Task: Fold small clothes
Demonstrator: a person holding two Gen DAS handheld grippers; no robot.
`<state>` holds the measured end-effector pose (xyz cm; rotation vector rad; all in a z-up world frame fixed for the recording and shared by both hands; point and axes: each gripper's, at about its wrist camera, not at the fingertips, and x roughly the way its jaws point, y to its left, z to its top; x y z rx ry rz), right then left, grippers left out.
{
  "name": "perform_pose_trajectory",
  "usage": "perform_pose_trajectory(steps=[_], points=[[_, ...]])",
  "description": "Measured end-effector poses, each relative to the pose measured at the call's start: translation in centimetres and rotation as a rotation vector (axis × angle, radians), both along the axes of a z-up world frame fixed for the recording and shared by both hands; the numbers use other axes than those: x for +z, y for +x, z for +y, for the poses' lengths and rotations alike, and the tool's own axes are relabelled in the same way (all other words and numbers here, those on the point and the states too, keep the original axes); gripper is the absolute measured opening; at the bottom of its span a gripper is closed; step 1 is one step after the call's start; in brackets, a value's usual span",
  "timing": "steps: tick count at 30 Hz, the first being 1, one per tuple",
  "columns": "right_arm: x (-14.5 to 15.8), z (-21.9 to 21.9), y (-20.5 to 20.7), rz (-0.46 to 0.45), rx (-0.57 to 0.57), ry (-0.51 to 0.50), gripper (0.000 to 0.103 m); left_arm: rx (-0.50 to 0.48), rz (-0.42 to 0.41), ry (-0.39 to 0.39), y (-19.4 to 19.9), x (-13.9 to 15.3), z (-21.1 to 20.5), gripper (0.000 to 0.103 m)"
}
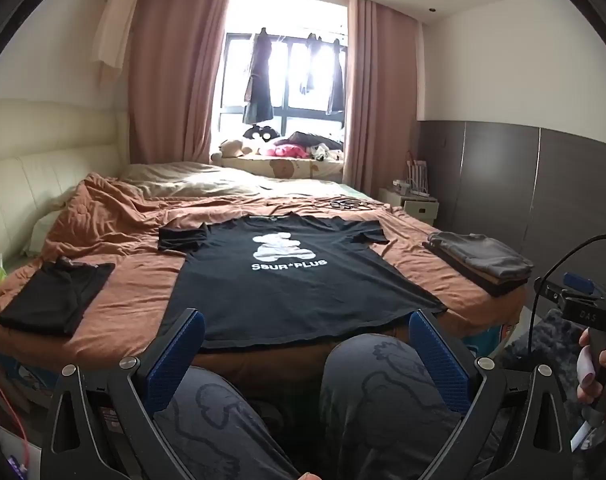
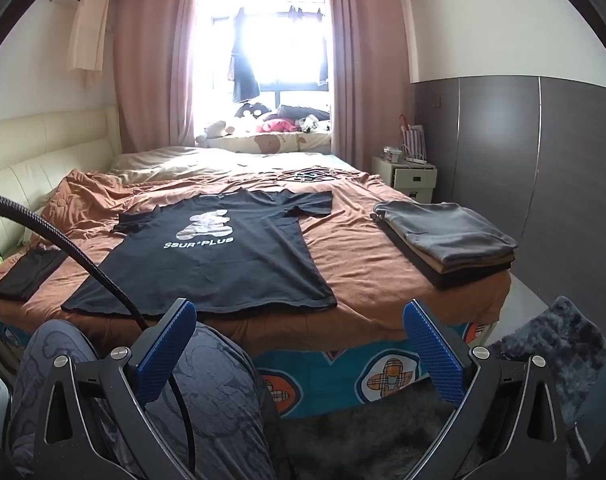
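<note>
A black T-shirt (image 1: 287, 280) lies flat, front up, on the brown blanket (image 1: 135, 216) of the bed (image 2: 343, 364), its hem at the near edge and its collar toward the window (image 1: 283, 80). A white bear print and the words "SSUR*PLUS" show on its chest. Both short sleeves are spread out to the sides; the left one looks slightly rumpled.

To the left of the shirt, apart from it, a folded black garment (image 1: 59, 296) rests near the bed's edge. To the right, also apart, sits a stack of folded clothes (image 2: 447, 236), grey on top, tan and black below. Farther back on the blanket lies a small dark tangle (image 2: 311, 176) too unclear to identify.

The left gripper (image 1: 307, 348) hangs in front of the bed's near edge, fingers (image 1: 175, 356) spread wide and grasping nothing, above the person's knees (image 1: 383, 380) in grey patterned trousers. The right gripper (image 2: 299, 344) is likewise spread wide and empty, held before the bed's patterned side, with one knee and a black cable (image 2: 83, 256) on its left. In the left view a hand (image 1: 599, 364) grips the right gripper's handle at the frame's right edge.

Beyond the bed are a cream headboard (image 2: 43, 152), pink curtains (image 2: 151, 60), dark clothes hanging in the window, soft toys (image 1: 263, 142) on the sill, a small nightstand (image 2: 407, 172) and a grey wardrobe (image 2: 543, 160). A dark shaggy rug (image 2: 551, 344) covers the floor to the right.
</note>
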<state>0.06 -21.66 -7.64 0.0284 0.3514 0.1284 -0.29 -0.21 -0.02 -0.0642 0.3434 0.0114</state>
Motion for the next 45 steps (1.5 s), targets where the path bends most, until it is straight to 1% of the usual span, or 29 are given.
perform_pose_trajectory(steps=[3, 6, 23, 45], points=[[0.0, 0.1, -0.1, -0.003, -0.001, -0.003, 0.103, -0.01, 0.002, 0.001, 0.3, -0.5, -1.1, 0.103], [0.0, -0.1, -0.1, -0.002, -0.001, -0.003, 0.103, -0.021, 0.007, -0.005, 0.2, -0.2, -0.3, 0.103], [0.0, -0.2, -0.6, -0.033, 0.018, -0.016, 0.103, -0.035, 0.004, -0.006, -0.1, -0.1, -0.3, 0.103], [0.1, -0.1, -0.5, -0.037, 0.017, -0.024, 0.103, -0.038, -0.002, -0.004, -0.6, 0.1, -0.4, 0.103]])
